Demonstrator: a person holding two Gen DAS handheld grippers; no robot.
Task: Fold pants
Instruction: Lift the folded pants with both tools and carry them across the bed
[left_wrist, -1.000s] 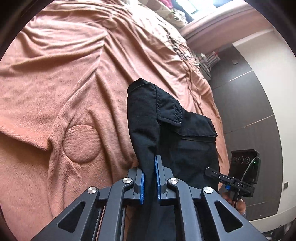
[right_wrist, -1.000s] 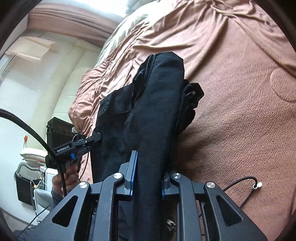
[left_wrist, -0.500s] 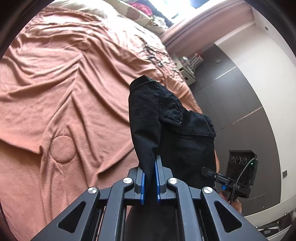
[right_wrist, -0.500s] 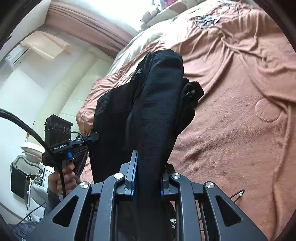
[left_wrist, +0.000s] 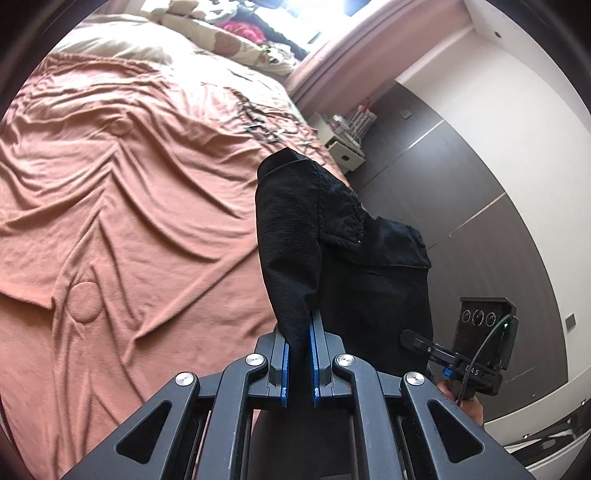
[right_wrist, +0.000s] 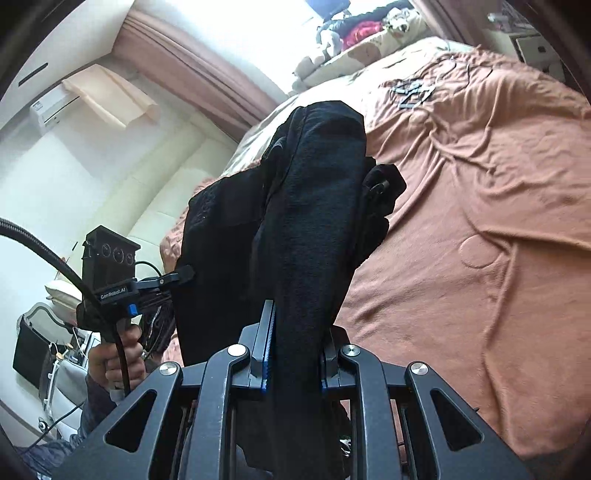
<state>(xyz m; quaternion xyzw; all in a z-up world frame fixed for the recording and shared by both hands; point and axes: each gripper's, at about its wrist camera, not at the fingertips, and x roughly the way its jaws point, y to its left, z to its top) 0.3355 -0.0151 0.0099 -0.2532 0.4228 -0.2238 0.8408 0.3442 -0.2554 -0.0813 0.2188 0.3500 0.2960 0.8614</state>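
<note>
**Both tongs clenched on the black pants, held up over the bed**

Plainly, the black woven pants (left_wrist: 332, 236) are not lying on anything: they hang in the air between the two tools, above the rumpled salmon-pink bedspread (left_wrist: 129, 192) that fills the left and centre of the left wrist view. At the bottom centre of that view the left gripper (left_wrist: 298, 363) is clamped on a narrow bunched edge of the cloth, its blue pads pressed close with the fabric rising straight up from them toward the frame's middle. To the right, near the lower right edge, the other tool shows with a hand under it.

In the right wrist view the left tool and its hand sit at lower left, nipping the pants' far edge. At bottom centre the right gripper (right_wrist: 293, 356) is clenched on a thicker roll of the same pants (right_wrist: 306, 206), jaws standing a little wider for the bulk.

So the span of cloth between the tongs runs side to side, from one tool to the other, and the rest seems to drop below, out of sight. Neither hand is nearer; each already has its end. I judge the coming move to be a lowering onto the bedspread ahead, which lies beyond and beneath the cloth.
</note>
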